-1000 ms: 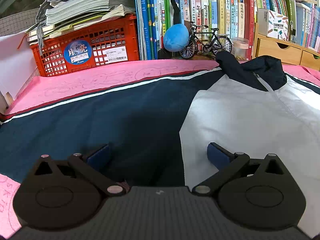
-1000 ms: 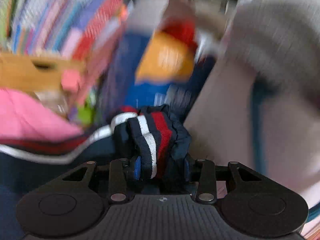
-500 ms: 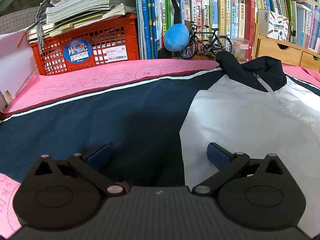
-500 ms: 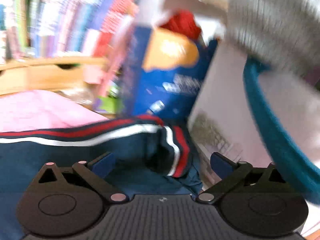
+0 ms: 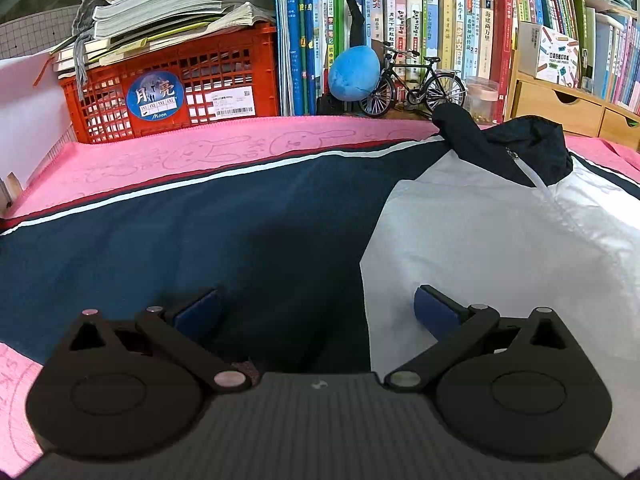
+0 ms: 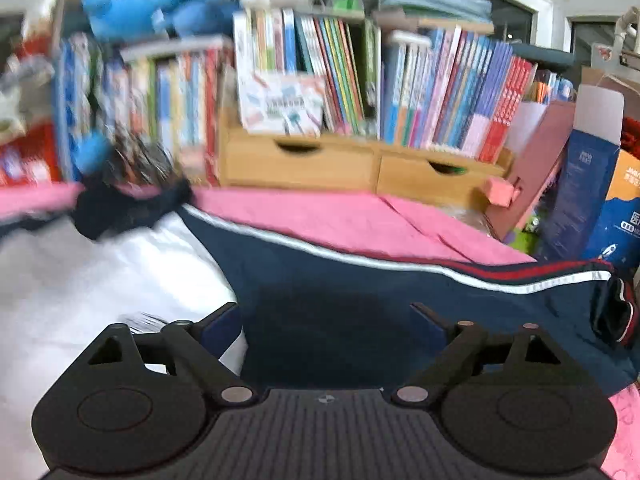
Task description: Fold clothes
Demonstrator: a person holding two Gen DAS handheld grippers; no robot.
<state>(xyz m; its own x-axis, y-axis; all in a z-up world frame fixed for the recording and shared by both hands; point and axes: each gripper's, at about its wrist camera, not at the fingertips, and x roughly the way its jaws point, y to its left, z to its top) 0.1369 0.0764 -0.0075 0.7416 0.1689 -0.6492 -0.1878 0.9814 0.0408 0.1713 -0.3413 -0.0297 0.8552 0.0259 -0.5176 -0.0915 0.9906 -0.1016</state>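
A navy-and-white jacket point(image 5: 460, 220) lies spread flat on a pink cloth point(image 5: 200, 156), front side up, its white chest panel point(image 5: 500, 248) flanked by the navy sleeves. In the left wrist view the jacket fills the ground directly ahead of and beneath the left gripper point(image 5: 316, 312); the boundary between navy sleeve and white panel runs roughly between the two fingers. The left gripper's jaws stand wide apart, nothing between the pads, which hang just above the fabric; contact cannot be told.

The dark collar point(image 5: 512, 148) lies bunched at the jacket's far edge, toward the bookshelf point(image 5: 440, 32), so the body points away from the grippers. The long axis of the spread sleeves runs across the view from side to side, marked by a red and white stripe point(image 5: 180, 184) along the far edge of the sleeve.

In the right wrist view (motion-blurred) the jacket's other navy sleeve point(image 6: 400, 292) lies ahead of the right gripper point(image 6: 332, 320), extending rightward from the white panel point(image 6: 100, 272) to a striped cuff point(image 6: 616, 312) lying loose at the far right. The right gripper's jaws are well apart and closing, with nothing between them.

Beyond the jacket's collar stand a red crate point(image 5: 172, 88) stacked with papers, a blue plush ball point(image 5: 354, 72), a model bicycle point(image 5: 412, 84) and wooden drawers point(image 6: 360, 164).
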